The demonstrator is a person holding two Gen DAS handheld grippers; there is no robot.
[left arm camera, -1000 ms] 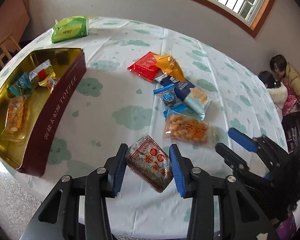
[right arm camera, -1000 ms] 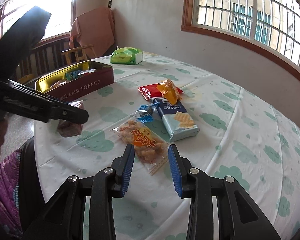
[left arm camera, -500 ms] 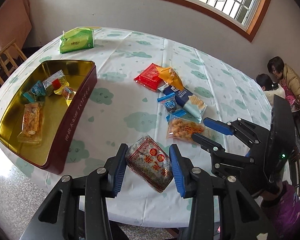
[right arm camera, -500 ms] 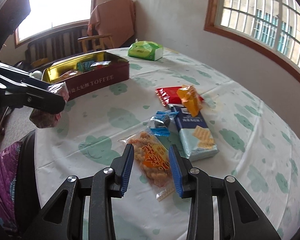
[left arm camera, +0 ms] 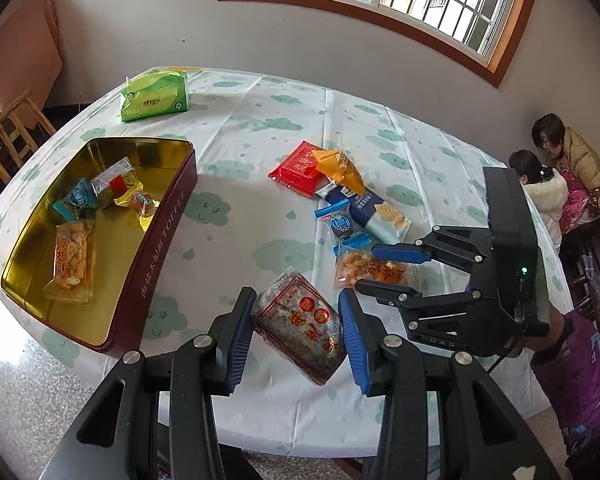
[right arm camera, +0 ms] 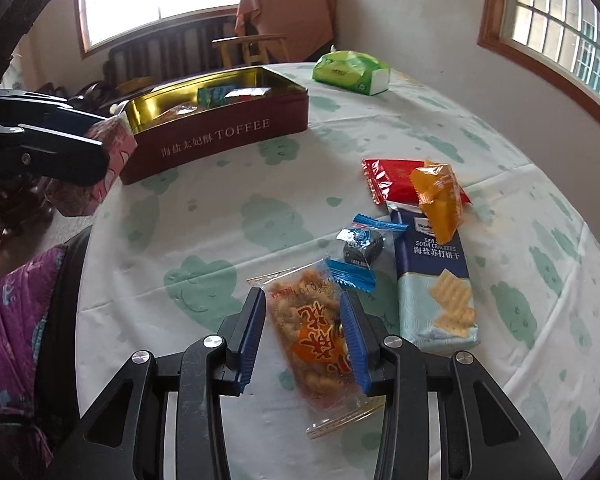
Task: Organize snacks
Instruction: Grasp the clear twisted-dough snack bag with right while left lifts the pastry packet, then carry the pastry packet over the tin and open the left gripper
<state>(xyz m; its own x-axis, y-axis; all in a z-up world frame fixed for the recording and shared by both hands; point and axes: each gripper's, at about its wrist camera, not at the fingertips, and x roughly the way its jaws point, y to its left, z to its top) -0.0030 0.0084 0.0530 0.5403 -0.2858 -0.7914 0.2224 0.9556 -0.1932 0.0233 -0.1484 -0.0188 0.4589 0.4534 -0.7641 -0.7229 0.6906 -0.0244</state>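
Observation:
My left gripper is shut on a grey sesame snack pack with red print and holds it above the table's near edge. The pack also shows in the right wrist view. The toffee tin lies to the left with several snacks inside; it also shows in the right wrist view. My right gripper is open, its jaws on either side of a clear orange peanut snack pack lying on the table. The pack also shows in the left wrist view.
A blue candy, a soda cracker pack, a red pack and an orange pack lie in a cluster. A green tissue pack sits at the far side. Two people sit at right. A chair stands left.
My left gripper has lifted and pulled back with the sesame pack. My right gripper has moved forward and down, so its jaws now straddle the peanut pack.

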